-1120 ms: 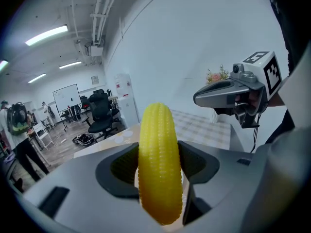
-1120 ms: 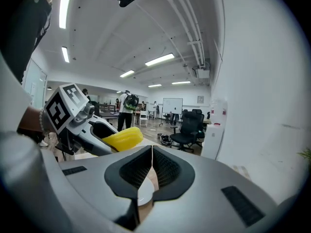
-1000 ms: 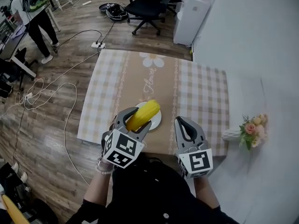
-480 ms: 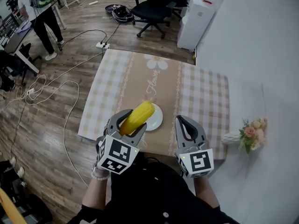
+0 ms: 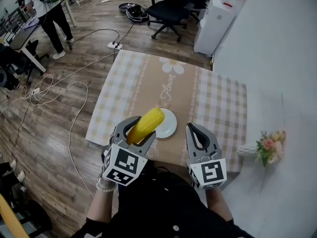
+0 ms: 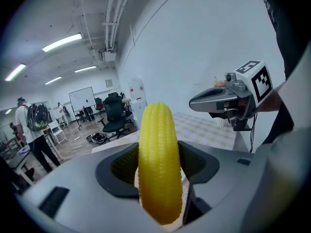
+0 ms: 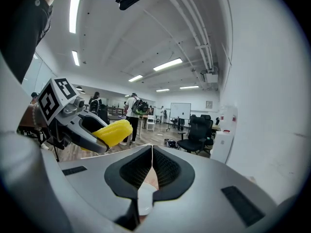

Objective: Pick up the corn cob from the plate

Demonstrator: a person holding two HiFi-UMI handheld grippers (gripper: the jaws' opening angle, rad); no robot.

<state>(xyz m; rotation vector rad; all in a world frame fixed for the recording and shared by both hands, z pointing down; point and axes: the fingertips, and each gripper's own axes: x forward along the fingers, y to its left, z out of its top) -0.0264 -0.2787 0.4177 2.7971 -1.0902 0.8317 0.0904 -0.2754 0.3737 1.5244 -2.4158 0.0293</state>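
Above the table point(image 5: 218, 103), left gripper point(image 5: 140, 128) clamped on corn cob point(image 5: 147, 123), cob hiding part of plate point(image 5: 171, 124), right gripper point(image 5: 192, 128) closed, empty.

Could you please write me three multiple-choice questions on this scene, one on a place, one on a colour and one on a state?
1. Where is the corn cob?
A. in the right gripper
B. in the left gripper
C. in neither gripper

2. What colour is the plate?
A. white
B. blue
C. black

3. How do the right gripper's jaws stand?
A. wide apart
B. shut on the corn cob
C. shut on nothing

Answers:
1 B: the left gripper view shows its jaws clamping the cob.
2 A: the head view shows a white plate.
3 C: the right gripper view shows the jaws meeting with nothing between them.
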